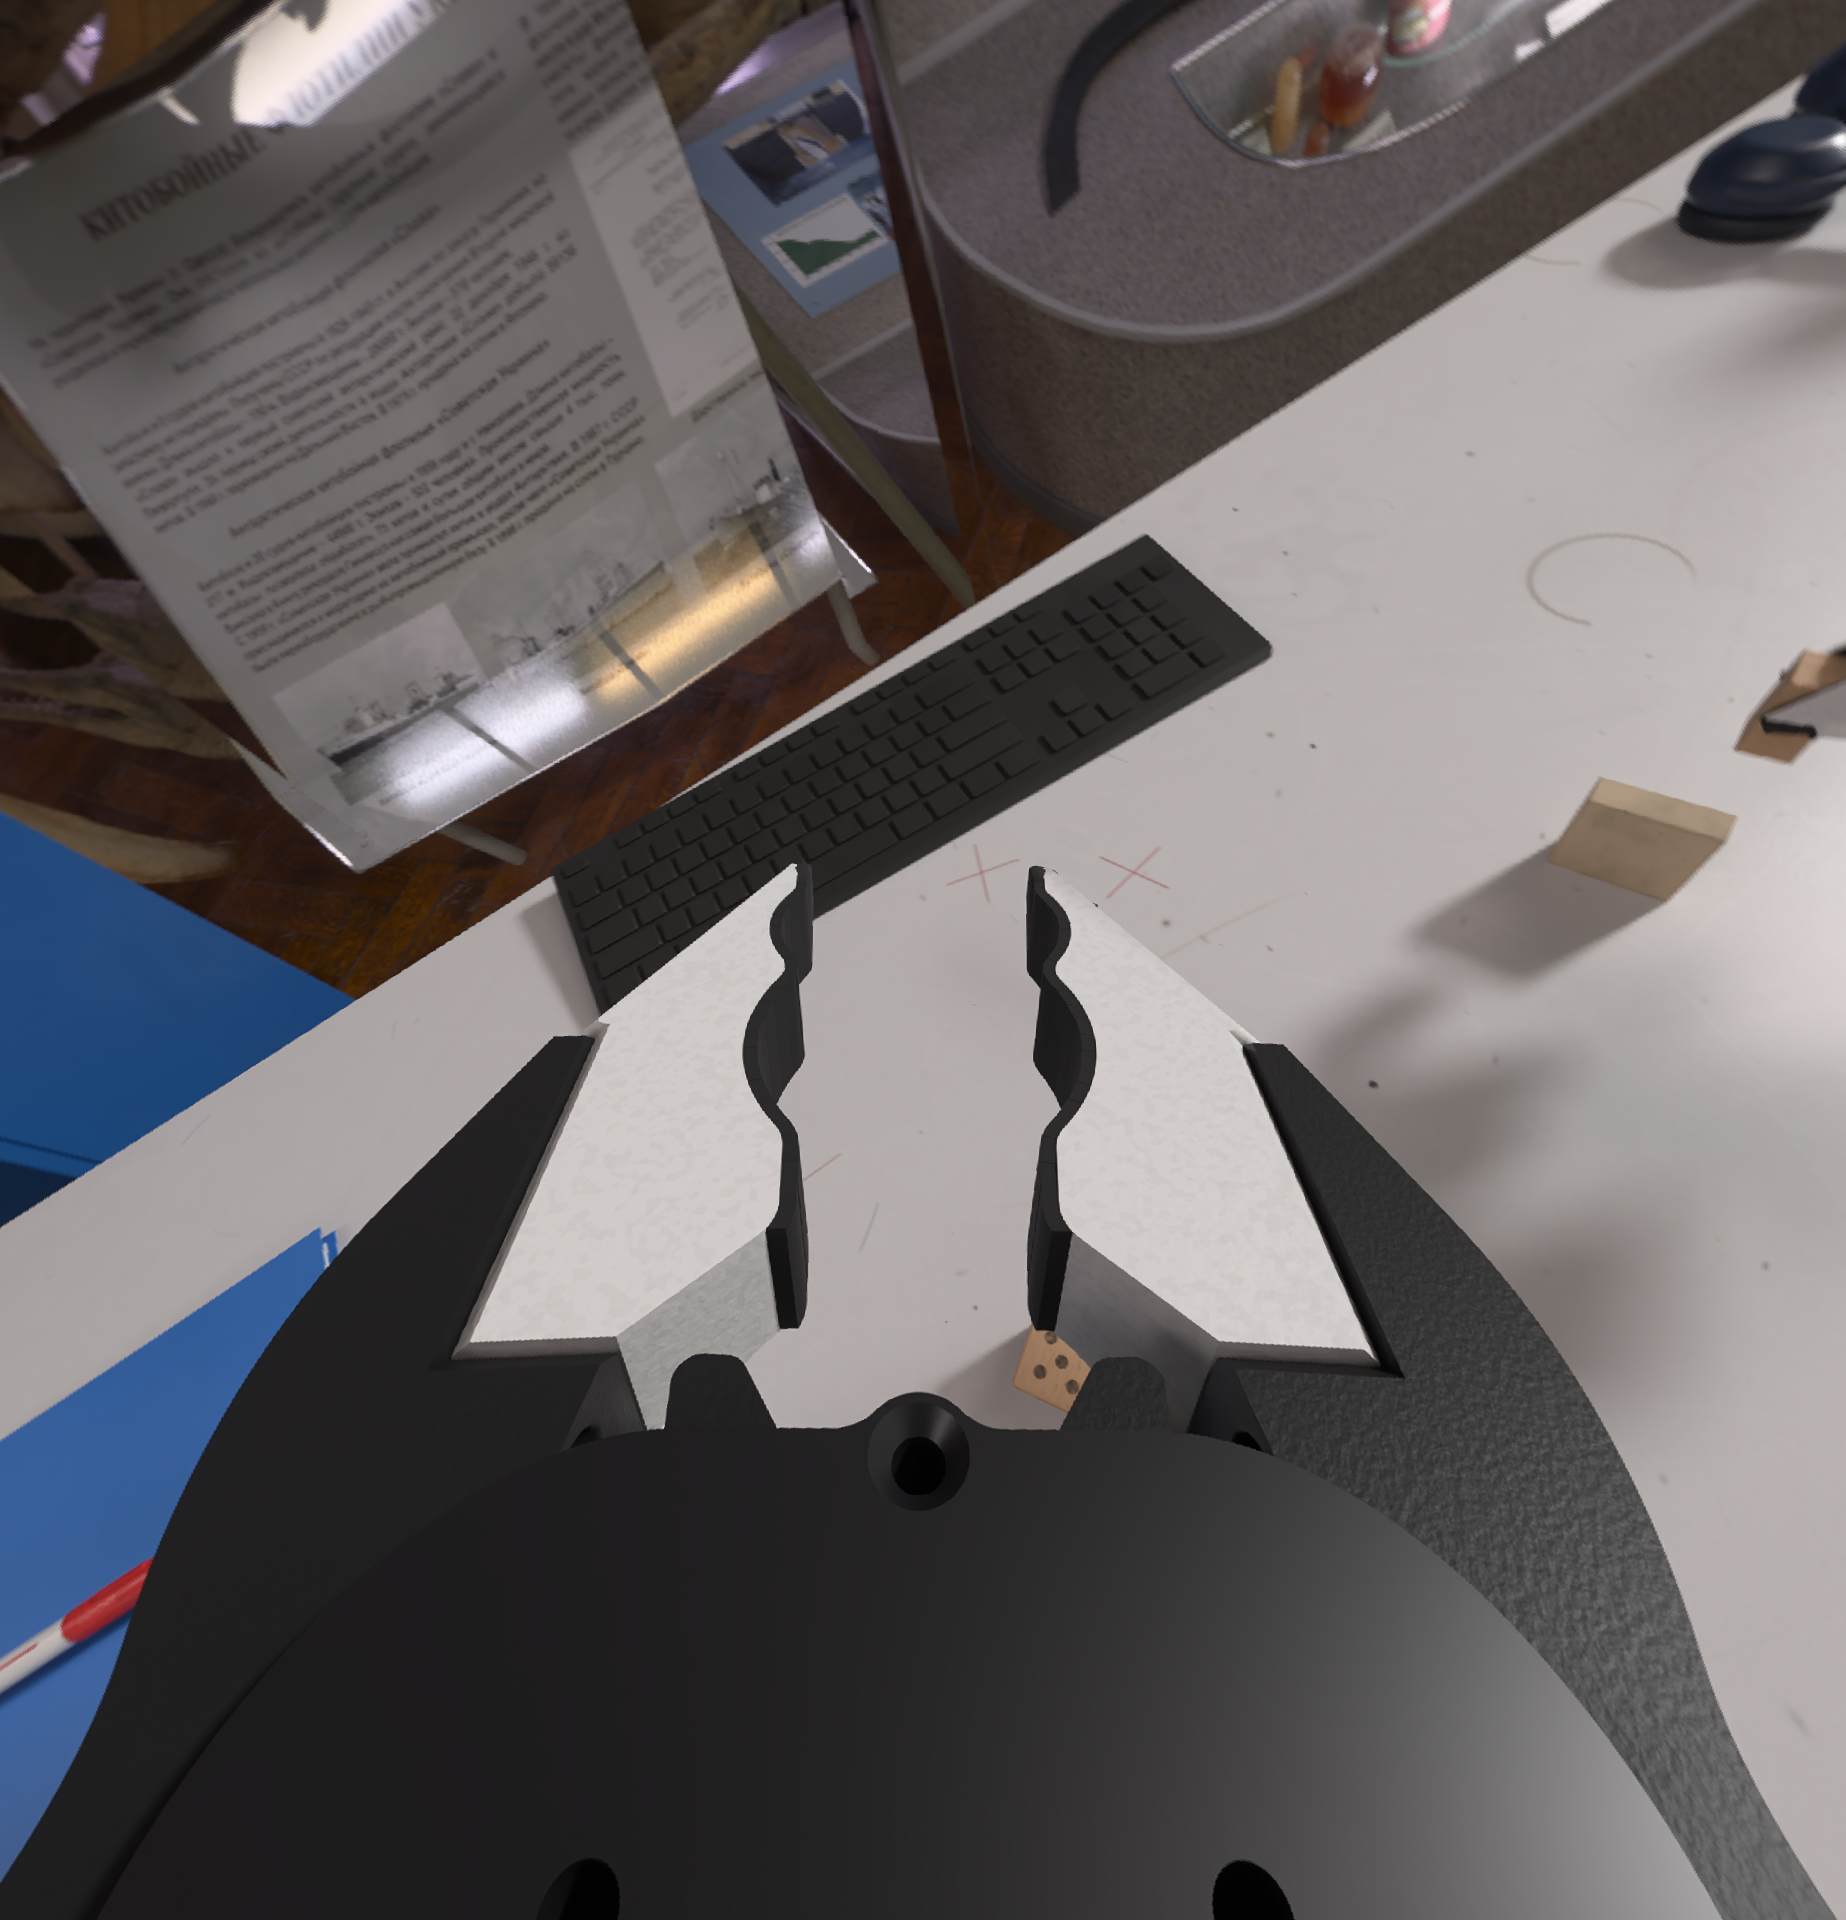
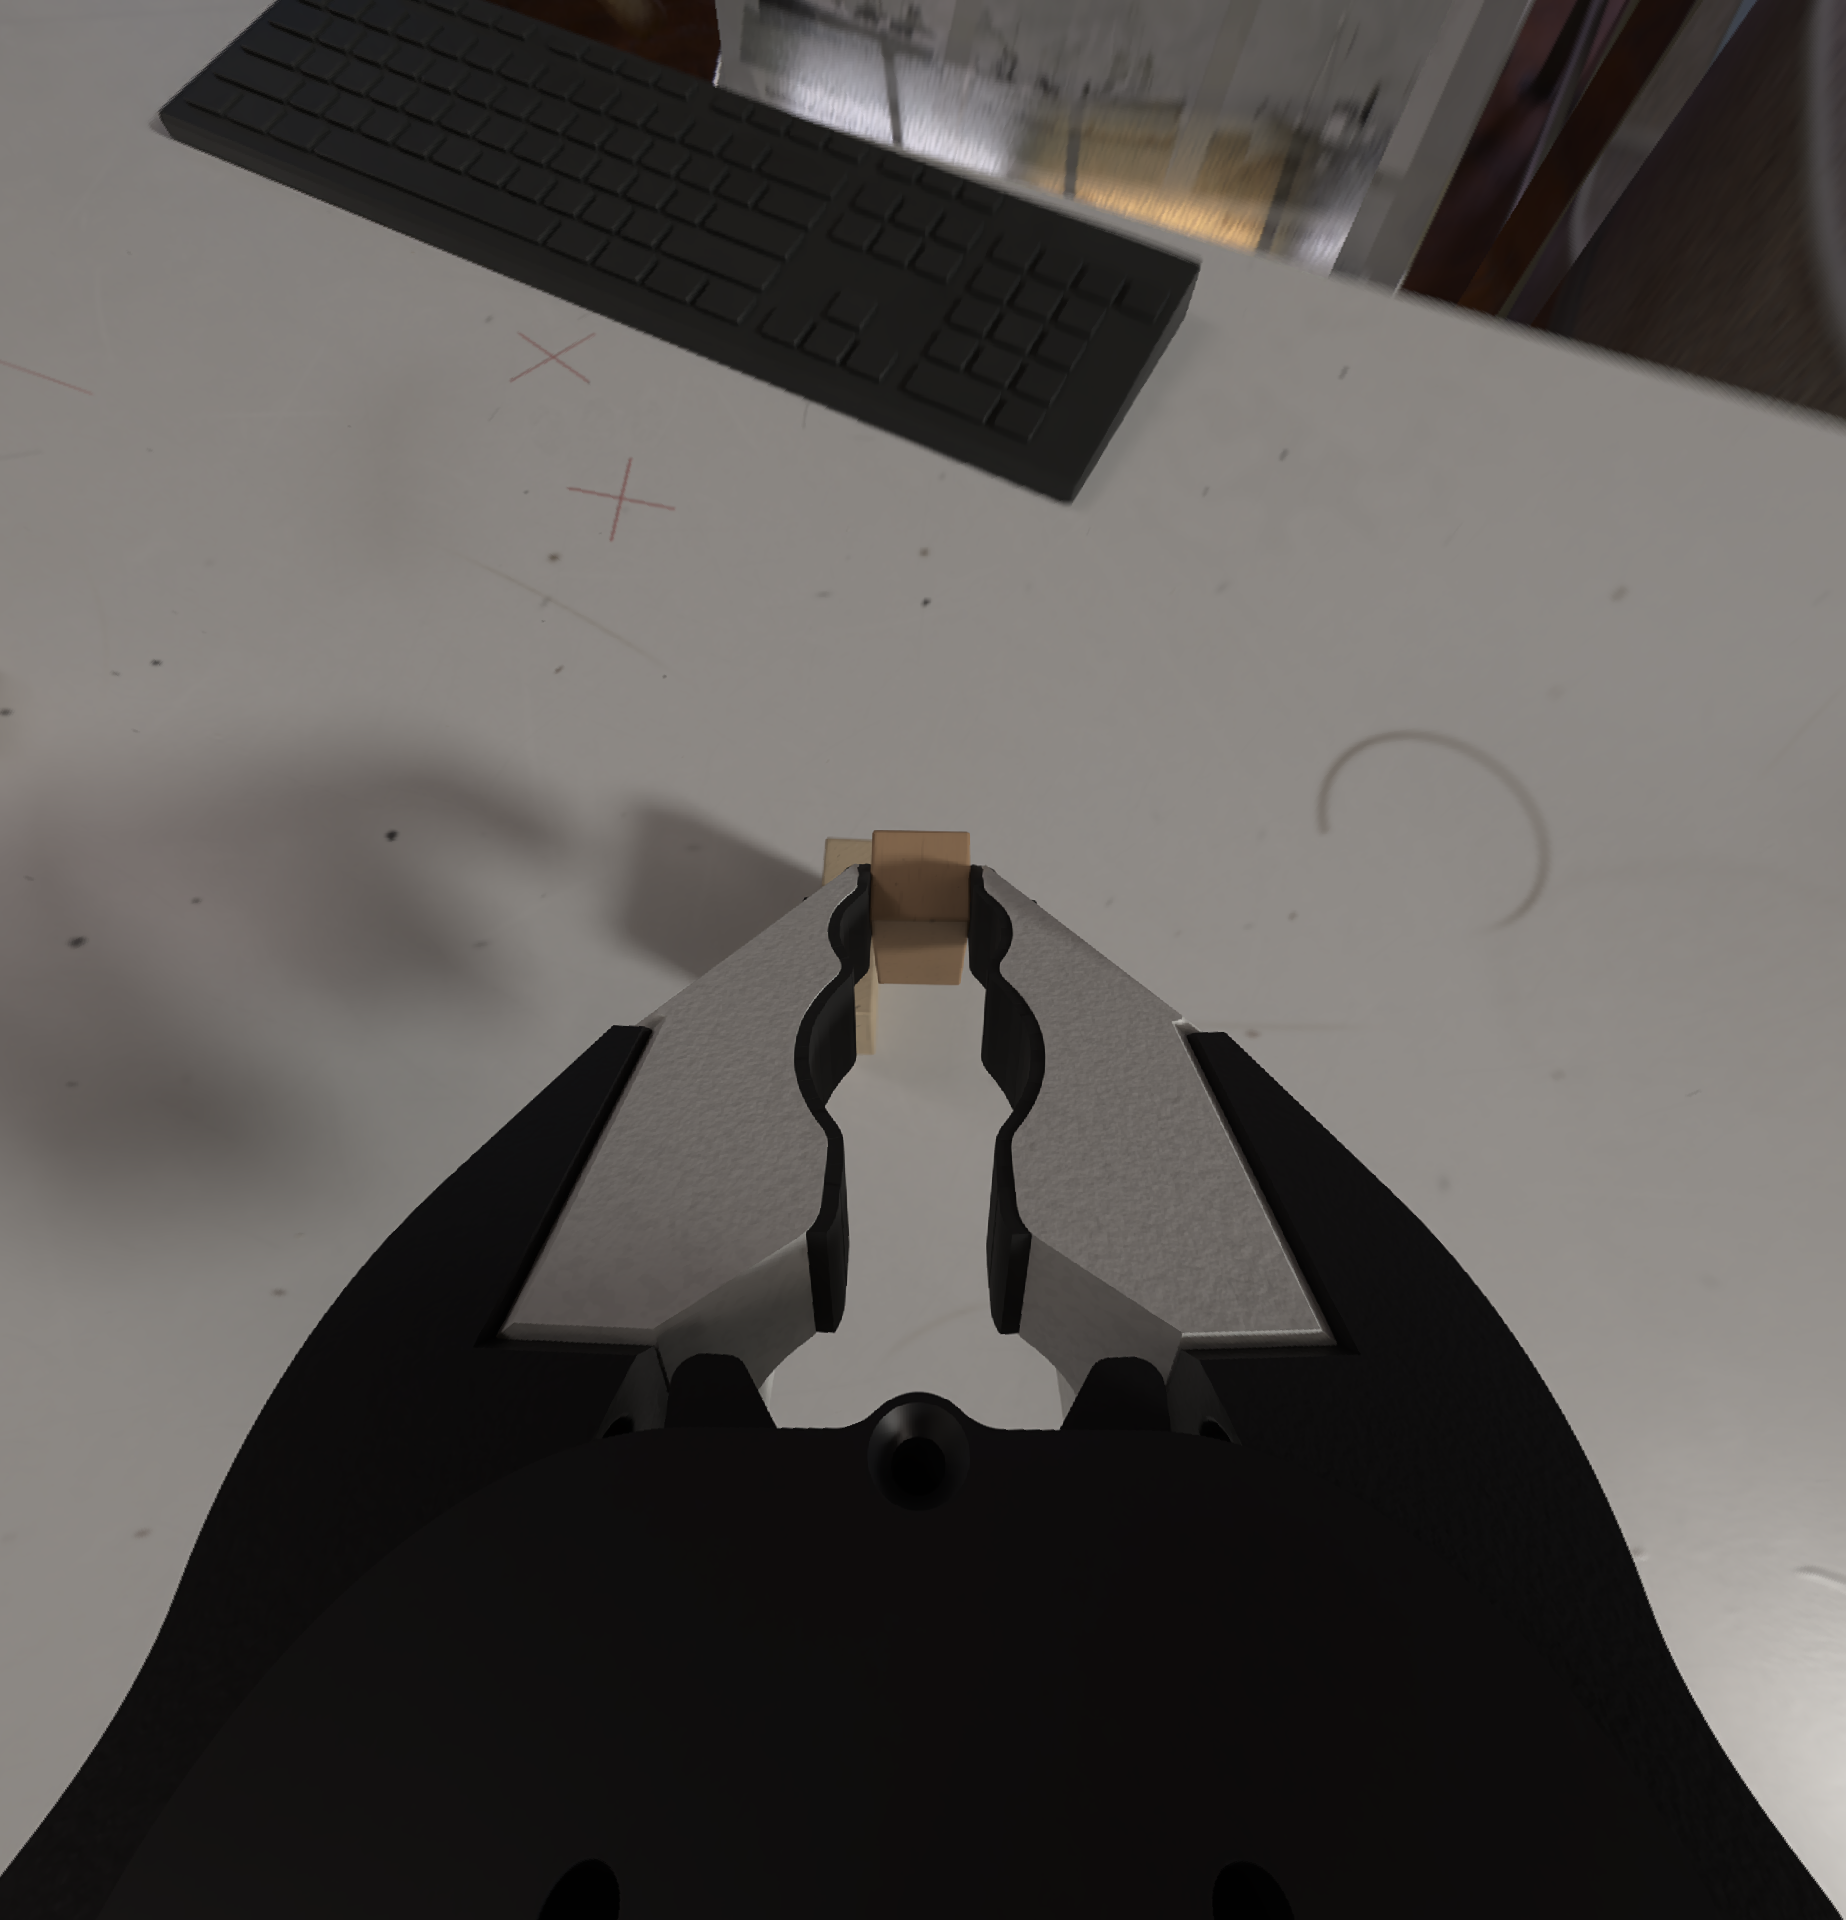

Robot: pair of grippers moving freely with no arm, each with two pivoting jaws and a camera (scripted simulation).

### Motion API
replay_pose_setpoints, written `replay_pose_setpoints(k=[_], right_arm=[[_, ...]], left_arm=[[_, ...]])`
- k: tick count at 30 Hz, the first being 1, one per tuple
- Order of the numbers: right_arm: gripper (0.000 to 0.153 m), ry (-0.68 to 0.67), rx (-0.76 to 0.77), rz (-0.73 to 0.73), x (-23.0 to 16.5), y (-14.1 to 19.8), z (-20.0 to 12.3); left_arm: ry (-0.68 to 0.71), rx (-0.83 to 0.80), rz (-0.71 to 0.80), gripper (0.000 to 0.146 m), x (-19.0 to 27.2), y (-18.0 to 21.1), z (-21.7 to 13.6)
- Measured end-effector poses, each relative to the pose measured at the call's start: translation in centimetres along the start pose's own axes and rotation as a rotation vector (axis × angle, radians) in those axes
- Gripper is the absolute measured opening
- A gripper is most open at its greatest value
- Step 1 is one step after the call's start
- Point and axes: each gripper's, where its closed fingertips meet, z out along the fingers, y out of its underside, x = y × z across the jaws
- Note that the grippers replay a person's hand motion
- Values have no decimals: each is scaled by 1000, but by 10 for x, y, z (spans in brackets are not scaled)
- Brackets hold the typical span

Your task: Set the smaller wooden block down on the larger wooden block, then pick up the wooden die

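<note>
My right gripper (image 2: 919, 888) is shut on the smaller wooden block (image 2: 921, 857), a tan cube at its fingertips, held over the white table (image 2: 1314, 644). The paler larger wooden block (image 2: 865, 1013) shows just behind and below it, mostly hidden by the left finger. In the left wrist view the larger block (image 1: 1638, 837) lies on the table at the right, and the right gripper (image 1: 1828, 691) with the smaller block (image 1: 1786, 717) is at the right edge. My left gripper (image 1: 921, 894) is open and empty. The wooden die (image 1: 1049, 1371) lies on the table beneath it, near the right finger's base.
A black keyboard (image 1: 898, 748) (image 2: 690, 229) lies along the table's far edge. A blue folder (image 1: 119, 1475) with a red-and-white pen (image 1: 77, 1621) is at the left. Dark rounded objects (image 1: 1771, 177) sit far right. A printed display board (image 1: 379, 416) stands beyond the edge.
</note>
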Motion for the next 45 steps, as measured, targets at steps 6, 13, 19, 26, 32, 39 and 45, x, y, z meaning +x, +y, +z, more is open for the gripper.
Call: replay_pose_setpoints(k=[6, 13, 19, 26, 32, 39, 45], right_arm=[[17, 40, -74, 12, -3, 11, 19], [17, 45, -18, 55, -1, 11, 22], [17, 22, 27, 78, -8, 10, 26], [17, 19, 21, 40, -15, 11, 29], [26, -13, -8, 38, -18, 15, 33], [35, -3, -20, 18, -17, 17, 35], [40, 12, 2, -5, -13, 12, 29]], left_arm=[[-31, 16, -21, 40, -15, 0, -6], [-41, -43, -6, 40, -17, 9, -1], [-18, -127, 17, 38, -17, 24, 1], [120, -280, 79, 39, -9, 57, -6], [316, -614, 160, 36, 12, 125, -9], [393, -973, 252, 46, 38, 186, 9], [418, -1104, 276, 59, 51, 213, 25]])
